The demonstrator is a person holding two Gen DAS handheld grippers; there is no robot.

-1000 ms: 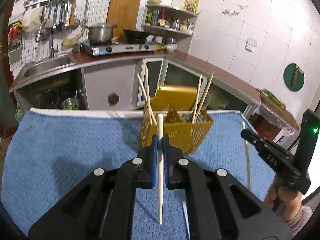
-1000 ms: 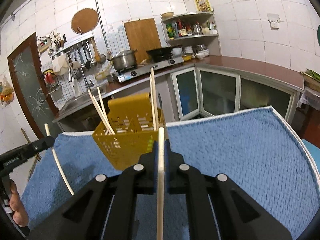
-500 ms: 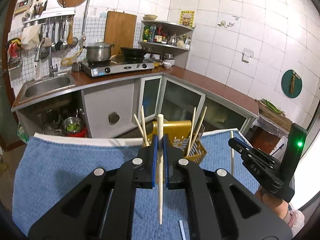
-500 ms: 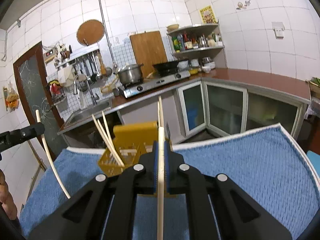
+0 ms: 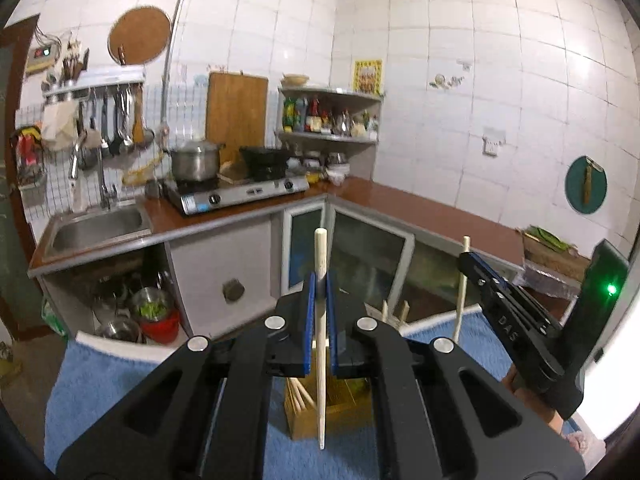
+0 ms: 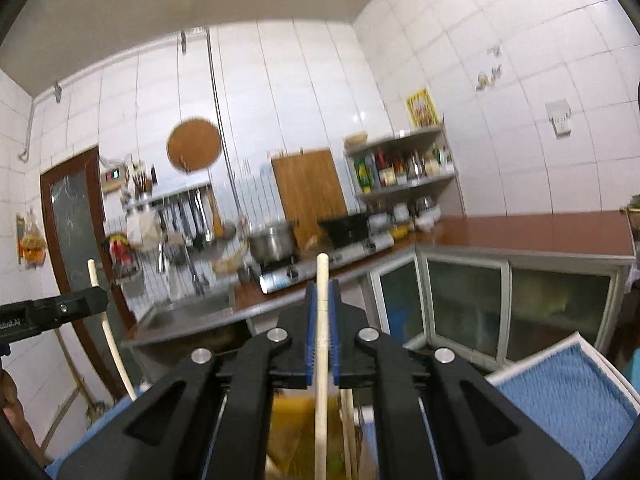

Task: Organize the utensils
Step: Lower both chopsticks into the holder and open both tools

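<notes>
Both claws, left point(image 5: 319, 292) and right point(image 6: 322, 300), each pinching a pale wooden chopstick point(image 5: 321, 344), are rising above the yellow perforated plastic basket point(image 5: 336, 410).

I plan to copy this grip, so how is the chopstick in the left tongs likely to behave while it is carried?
The chopstick looks stiff: it stays straight on both sides of the left tongs. It is thin and pale, so probably light. It looks round and smooth and is pinched at one spot, so it might pivot or slip if bumped.

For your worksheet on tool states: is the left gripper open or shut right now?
Shut. The left gripper has its blue pads pressed against a pale chopstick that stands nearly upright between them.
</notes>
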